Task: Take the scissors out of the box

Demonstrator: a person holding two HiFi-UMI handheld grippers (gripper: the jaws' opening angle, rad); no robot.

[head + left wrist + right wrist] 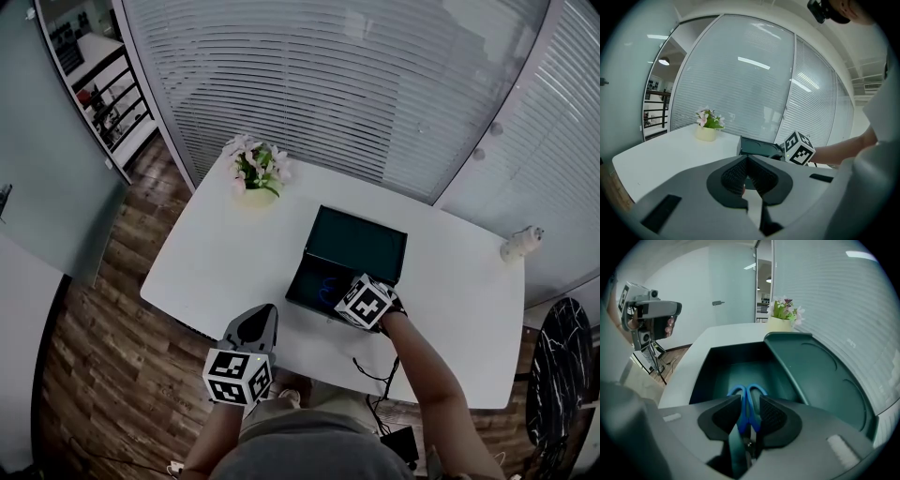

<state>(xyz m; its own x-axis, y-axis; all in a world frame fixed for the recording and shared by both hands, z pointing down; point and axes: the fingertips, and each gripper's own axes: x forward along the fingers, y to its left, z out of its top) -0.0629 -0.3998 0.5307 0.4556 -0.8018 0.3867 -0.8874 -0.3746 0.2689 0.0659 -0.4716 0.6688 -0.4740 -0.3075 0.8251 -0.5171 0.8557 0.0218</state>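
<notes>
Blue-handled scissors (746, 404) in dark hinged box (731, 366) at bench (234, 272) near edge, between parted jaws of right tool (750, 399); left tool (747, 159) closed, empty.

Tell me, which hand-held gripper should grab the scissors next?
Right. The right hand-held gripper is over the open box, open jaws astride the blue scissors. The left hand-held gripper hangs shut by the table edge, away from the box.

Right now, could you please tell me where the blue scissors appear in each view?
Head view: scissors, a blue glint inside the open box.
Left gripper view: not visible; the box's wall hides them.
Right gripper view: low centre, between the right gripper's jaws.
Shared landmark: the flower pot, in all three.
</notes>
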